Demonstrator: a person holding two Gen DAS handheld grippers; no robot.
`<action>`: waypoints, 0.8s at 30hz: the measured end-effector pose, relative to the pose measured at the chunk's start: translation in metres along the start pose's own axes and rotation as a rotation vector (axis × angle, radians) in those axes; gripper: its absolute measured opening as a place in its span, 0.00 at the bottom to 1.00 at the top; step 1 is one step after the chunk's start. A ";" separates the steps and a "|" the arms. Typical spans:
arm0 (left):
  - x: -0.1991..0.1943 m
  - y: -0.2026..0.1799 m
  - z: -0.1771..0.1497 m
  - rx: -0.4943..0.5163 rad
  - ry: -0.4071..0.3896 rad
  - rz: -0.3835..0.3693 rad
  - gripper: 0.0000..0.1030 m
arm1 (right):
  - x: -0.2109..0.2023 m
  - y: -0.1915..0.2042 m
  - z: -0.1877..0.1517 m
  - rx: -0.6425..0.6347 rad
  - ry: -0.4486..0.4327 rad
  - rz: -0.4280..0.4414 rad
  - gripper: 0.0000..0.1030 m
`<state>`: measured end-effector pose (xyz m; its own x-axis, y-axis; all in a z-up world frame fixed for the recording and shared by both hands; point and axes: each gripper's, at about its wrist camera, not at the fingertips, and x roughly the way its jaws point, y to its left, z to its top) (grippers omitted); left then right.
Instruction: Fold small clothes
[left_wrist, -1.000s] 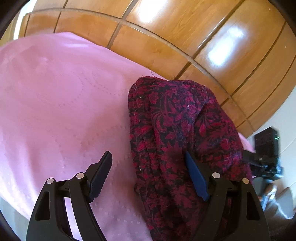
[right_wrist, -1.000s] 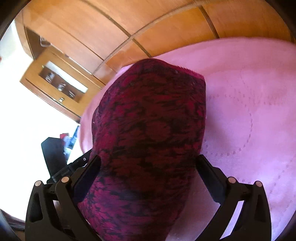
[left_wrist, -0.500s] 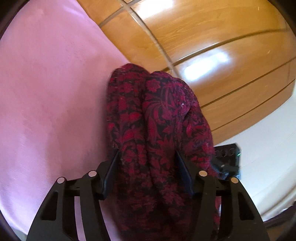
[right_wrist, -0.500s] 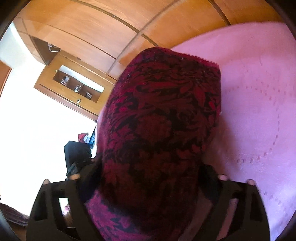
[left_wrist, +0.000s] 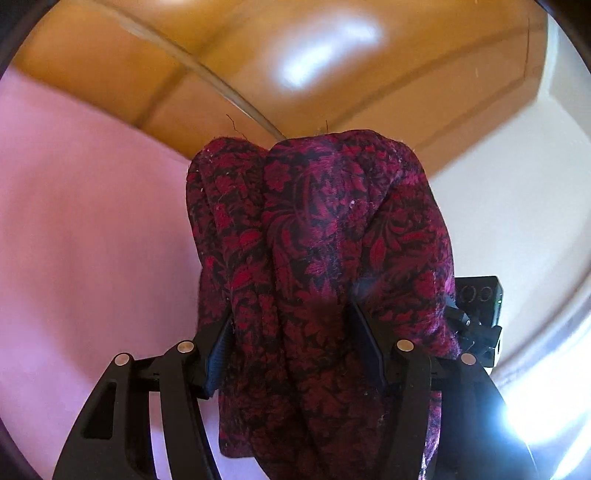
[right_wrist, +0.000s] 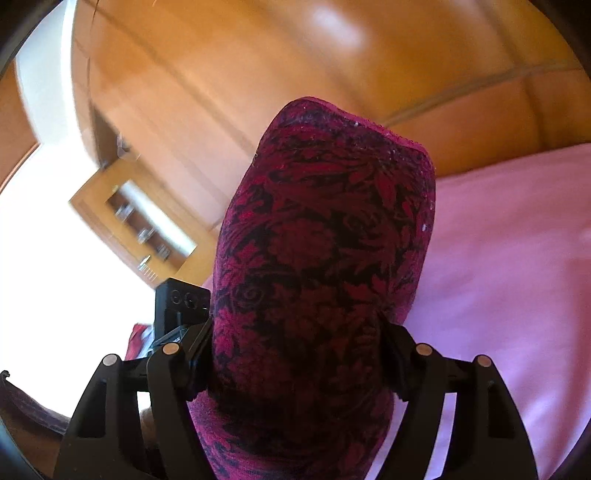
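Wood panelling (left_wrist: 314, 55) behind; pink sheet (left_wrist: 92, 240) below and beside the cloth. Red-and-black floral cloth (left_wrist: 314, 240) bunched and lifted off the sheet, one bundle clamped by each tool. Left gripper (left_wrist: 291, 343): jaws part-closed, pads pressing into the folds. Right gripper (right_wrist: 295, 354): jaws closing, cloth wedged between them and touching both pads. Step, as judged: carrying the cloth up for a fold. Next move likely calls for lowering it over the sheet, edges matched, before letting go.

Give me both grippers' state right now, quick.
Left gripper: shut on the bunched dark red floral fabric garment.
Right gripper: jaws closing, pads pressing the same garment.
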<state>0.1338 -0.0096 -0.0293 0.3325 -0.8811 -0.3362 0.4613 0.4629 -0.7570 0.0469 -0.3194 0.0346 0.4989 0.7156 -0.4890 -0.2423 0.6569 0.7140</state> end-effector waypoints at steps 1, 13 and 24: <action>0.021 -0.009 0.008 0.022 0.028 -0.004 0.57 | -0.017 -0.016 0.005 0.021 -0.038 -0.030 0.70; 0.202 -0.064 0.001 0.372 0.306 0.358 0.56 | -0.081 -0.175 -0.055 0.344 -0.096 -0.297 0.77; 0.195 -0.088 -0.009 0.467 0.198 0.571 0.57 | -0.110 -0.064 -0.037 0.024 -0.214 -0.658 0.61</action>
<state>0.1503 -0.2229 -0.0335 0.4906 -0.4731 -0.7318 0.5763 0.8061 -0.1348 -0.0233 -0.4314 0.0237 0.6896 0.1056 -0.7164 0.1842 0.9312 0.3146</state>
